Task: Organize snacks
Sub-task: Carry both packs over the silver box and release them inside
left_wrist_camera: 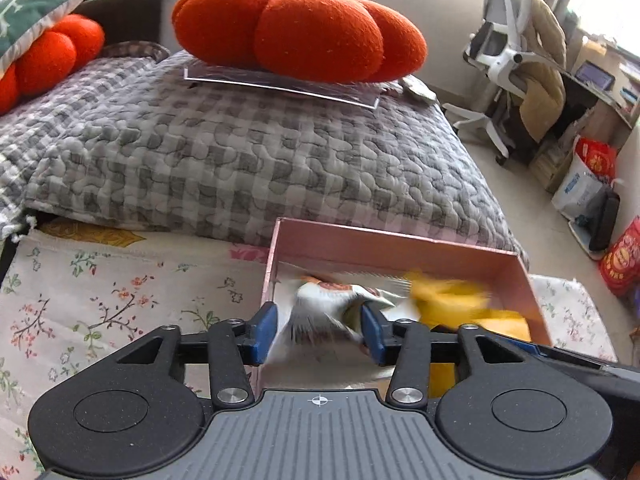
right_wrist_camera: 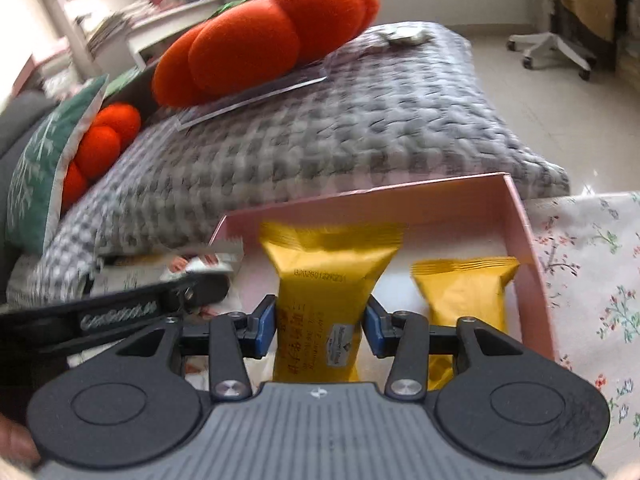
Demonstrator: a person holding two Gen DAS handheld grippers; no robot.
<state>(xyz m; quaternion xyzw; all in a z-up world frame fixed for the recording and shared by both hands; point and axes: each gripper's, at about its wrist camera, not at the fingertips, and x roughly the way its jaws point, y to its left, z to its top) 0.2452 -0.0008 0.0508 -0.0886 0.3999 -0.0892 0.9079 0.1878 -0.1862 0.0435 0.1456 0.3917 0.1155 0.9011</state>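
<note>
— Listing item one?
— Yellow snack packet (right_wrist_camera: 320, 300), upright over the pink box (right_wrist_camera: 528, 240); right claw (right_wrist_camera: 320, 326) is pinching it.
— Item two?
— White snack packet (left_wrist_camera: 320, 312), blurred, also over the box; left claw (left_wrist_camera: 320, 330) is gripping it.
— Surroundings?
— Second yellow packet (right_wrist_camera: 466, 292) is lying inside; floral cloth (left_wrist_camera: 120, 300) underneath.

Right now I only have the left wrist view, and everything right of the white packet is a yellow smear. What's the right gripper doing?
Observer: The right gripper is shut on a yellow packet, pinching its middle.
Operator: Is that the only yellow one?
Observer: No, a second yellow packet lies to its right in the pink box, near the right wall.
Operator: Any print readable on the held packet?
Observer: A stamped code runs across it just above the fingers.
</note>
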